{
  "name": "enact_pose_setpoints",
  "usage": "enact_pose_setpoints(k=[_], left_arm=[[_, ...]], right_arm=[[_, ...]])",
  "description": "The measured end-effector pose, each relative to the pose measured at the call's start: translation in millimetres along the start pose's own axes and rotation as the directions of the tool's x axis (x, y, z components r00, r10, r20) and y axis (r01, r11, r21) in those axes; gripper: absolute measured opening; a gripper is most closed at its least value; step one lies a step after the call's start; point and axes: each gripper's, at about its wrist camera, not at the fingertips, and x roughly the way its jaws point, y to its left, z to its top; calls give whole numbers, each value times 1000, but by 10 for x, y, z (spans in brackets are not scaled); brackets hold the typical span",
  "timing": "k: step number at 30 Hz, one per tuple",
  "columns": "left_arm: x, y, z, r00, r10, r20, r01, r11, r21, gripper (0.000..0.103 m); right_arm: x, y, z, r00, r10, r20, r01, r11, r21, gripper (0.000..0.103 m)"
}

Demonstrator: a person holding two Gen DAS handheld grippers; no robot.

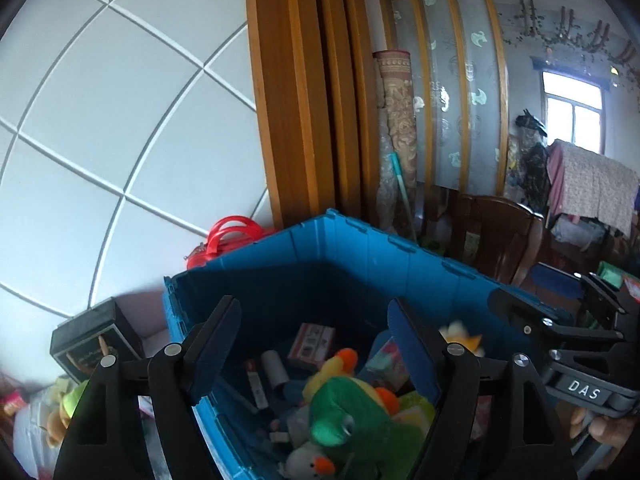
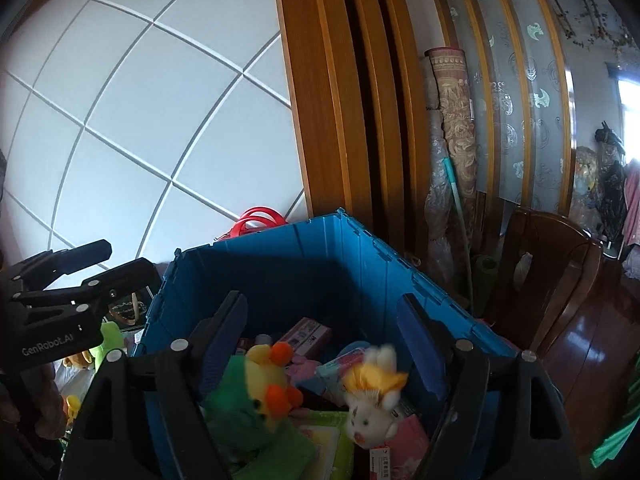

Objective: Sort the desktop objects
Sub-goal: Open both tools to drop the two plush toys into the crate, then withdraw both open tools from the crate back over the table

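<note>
A blue plastic crate (image 1: 320,248) (image 2: 320,252) fills the lower middle of both views. It holds several toys, small boxes and a grey tube. My left gripper (image 1: 316,312) hangs open above it, with nothing between its pads. Below it lies a green plush toy (image 1: 348,412) with a yellow head and orange knobs (image 2: 264,388). My right gripper (image 2: 324,308) is also open over the crate. A blurred white plush rabbit (image 2: 372,400) with yellow hair shows between its fingers, and neither pad touches it. Each gripper appears in the other's view (image 1: 560,320) (image 2: 80,276).
A black box (image 1: 92,340) and a red plastic handle (image 1: 232,232) sit left of and behind the crate. More plush toys (image 1: 68,408) lie at the lower left. A wooden door frame (image 2: 340,120), a rolled carpet (image 2: 456,140) and a dark wooden chair (image 2: 552,272) stand beyond and to the right.
</note>
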Motion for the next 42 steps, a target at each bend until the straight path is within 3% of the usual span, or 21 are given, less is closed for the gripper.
enact_pose_setpoints(k=[13, 22, 32, 42], left_arm=[[-329, 13, -185, 993, 115, 36, -116, 993, 18, 76], [-699, 87, -536, 980, 188, 67, -188, 982, -2, 76], [-1044, 371, -940, 969, 240, 56, -237, 970, -55, 76], [-1508, 924, -1506, 964, 267, 9, -265, 961, -76, 76]], right_arm=[[-278, 68, -139, 997, 32, 76, -34, 999, 21, 77], [-589, 251, -352, 990, 51, 134, -49, 999, -13, 77], [-859, 541, -521, 987, 80, 143, -73, 996, -54, 78], [-1259, 1080, -771, 983, 82, 162, -75, 996, -47, 78]])
